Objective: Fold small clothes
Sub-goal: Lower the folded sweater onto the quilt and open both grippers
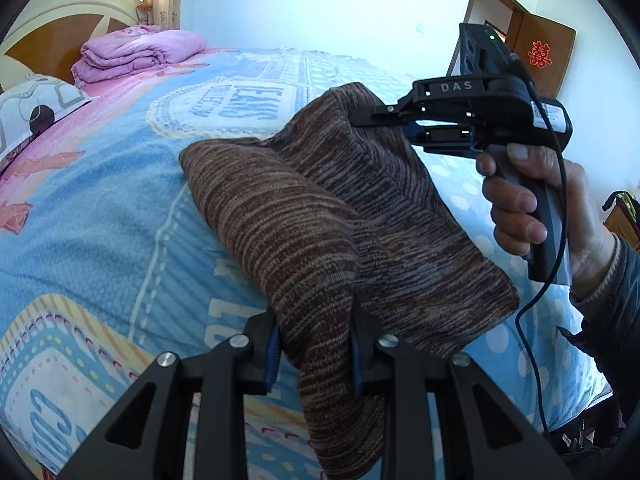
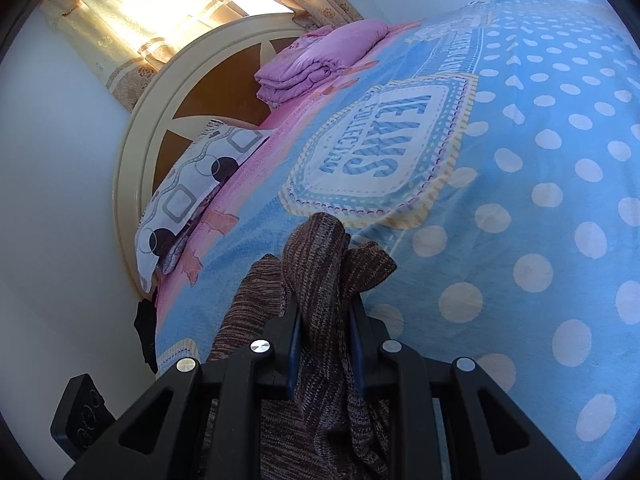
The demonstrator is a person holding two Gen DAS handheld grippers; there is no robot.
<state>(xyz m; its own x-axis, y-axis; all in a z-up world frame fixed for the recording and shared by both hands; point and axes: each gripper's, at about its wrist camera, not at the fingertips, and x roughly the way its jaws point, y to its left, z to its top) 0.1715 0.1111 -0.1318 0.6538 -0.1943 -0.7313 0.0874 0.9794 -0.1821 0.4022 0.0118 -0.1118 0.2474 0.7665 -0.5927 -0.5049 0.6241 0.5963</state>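
My left tool is clenched on one edge of the brown striped knit garment. The fabric is pinched between the two blue-lined pads, and a fold of it hangs below the jaws toward the near edge of the view.

My right tool is clenched on the far edge of the same garment. In the left wrist view it sits to the right, held by my right hand around its grey handle, with a black cable running down from it. In the right wrist view the right tool shows bunched knit fabric gripped between its pads, with cloth standing up above the jaws and trailing down below them.

The garment is stretched between the two tools, above the bed. Its left portion lies on or just over the bedspread; I cannot tell which. Its right portion is lifted toward the right tool.

The bedspread is blue with white dots, a pink band and a printed label patch. At the far left, near the headboard, lie a folded pink quilt and a patterned pillow. A curtained window sits above the headboard. A wooden door with a red ornament stands at the far right.
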